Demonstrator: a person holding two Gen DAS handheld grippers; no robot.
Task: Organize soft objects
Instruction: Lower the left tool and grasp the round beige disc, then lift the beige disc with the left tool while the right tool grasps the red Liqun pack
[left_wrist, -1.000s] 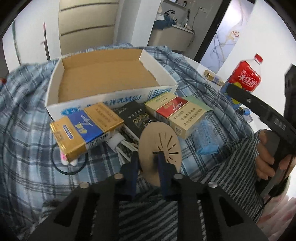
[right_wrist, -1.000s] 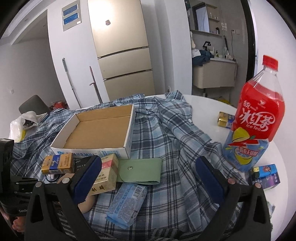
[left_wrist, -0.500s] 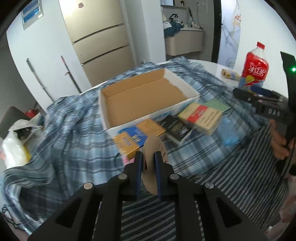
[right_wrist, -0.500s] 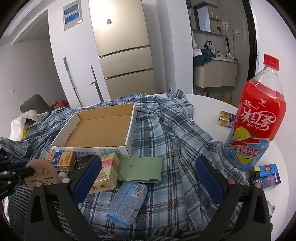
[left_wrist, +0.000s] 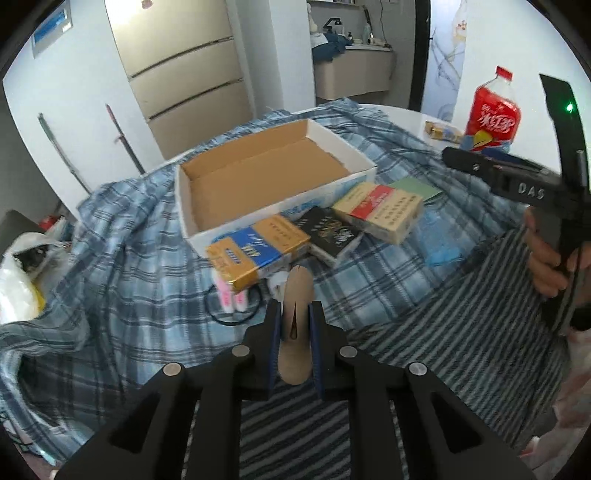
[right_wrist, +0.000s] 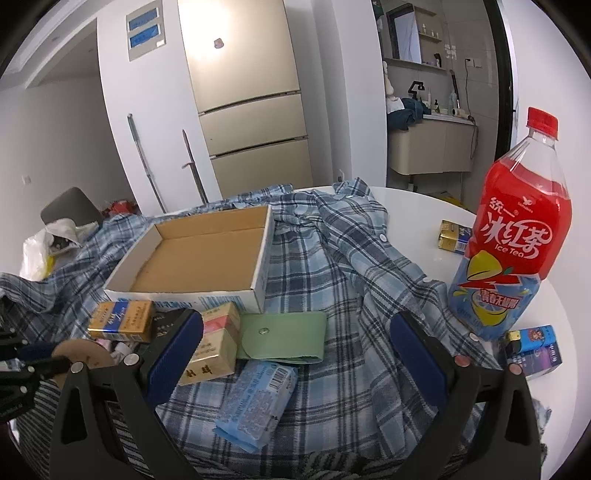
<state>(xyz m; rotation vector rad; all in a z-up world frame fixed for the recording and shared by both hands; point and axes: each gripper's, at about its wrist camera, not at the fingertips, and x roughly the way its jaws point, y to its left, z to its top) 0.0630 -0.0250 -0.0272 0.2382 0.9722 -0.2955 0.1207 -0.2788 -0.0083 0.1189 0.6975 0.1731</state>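
My left gripper (left_wrist: 295, 317) is shut on a tan round pad (left_wrist: 296, 325), held edge-on above the striped cloth (left_wrist: 461, 332); the pad also shows at the left of the right wrist view (right_wrist: 83, 354). An open cardboard box (left_wrist: 258, 173) sits on a blue plaid shirt (left_wrist: 122, 236). In front of it lie cigarette packs (left_wrist: 258, 247), a green pouch (right_wrist: 284, 339) and a blue tissue pack (right_wrist: 258, 398). My right gripper (right_wrist: 295, 354) is open and empty, hovering over the pouch and tissue pack.
A red ice tea bottle (right_wrist: 513, 236) stands at the right on the white table (right_wrist: 417, 210), with small boxes (right_wrist: 532, 347) beside it. A black hair tie and pink item (left_wrist: 232, 299) lie by the yellow-blue pack. A plastic bag (left_wrist: 18, 284) sits far left.
My left gripper has lifted the tan pad off the pile, pulled back and turned it edge-on. The right gripper has stayed in place, still open.
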